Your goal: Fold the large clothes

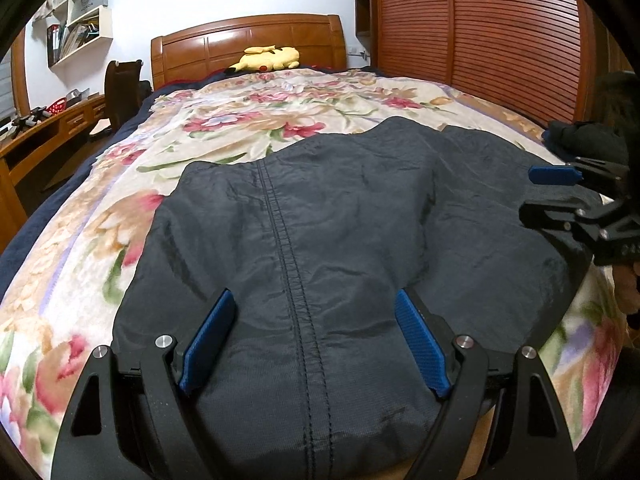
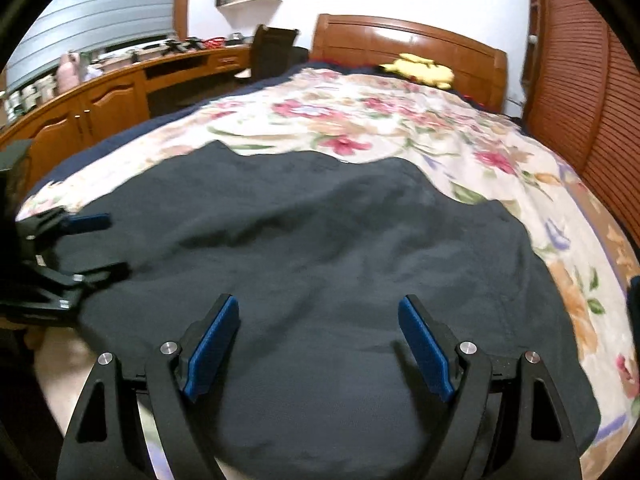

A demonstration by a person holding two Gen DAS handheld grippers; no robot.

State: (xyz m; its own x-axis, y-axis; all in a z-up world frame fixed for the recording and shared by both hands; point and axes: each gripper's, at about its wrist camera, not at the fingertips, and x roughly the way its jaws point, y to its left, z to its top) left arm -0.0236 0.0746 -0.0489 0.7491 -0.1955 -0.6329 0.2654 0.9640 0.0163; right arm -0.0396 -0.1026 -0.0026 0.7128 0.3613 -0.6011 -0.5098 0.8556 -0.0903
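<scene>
Dark jacket (image 1: 320, 220) spread flat on floral bedspread (image 1: 100, 216), left gripper (image 1: 316, 340) above its zipper, jaws wide apart, empty, right gripper (image 2: 320, 344) beside it, likewise spread, gripping nothing

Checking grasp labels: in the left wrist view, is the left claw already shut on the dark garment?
No: the left claw stands wide open above the dark garment, its blue pads well apart and pinching no fabric.

Jacket (image 1: 320, 220) on blanket (image 1: 240, 120) (toy (image 1: 268, 58) behind, by headboard (image 1: 248, 40)).
</scene>
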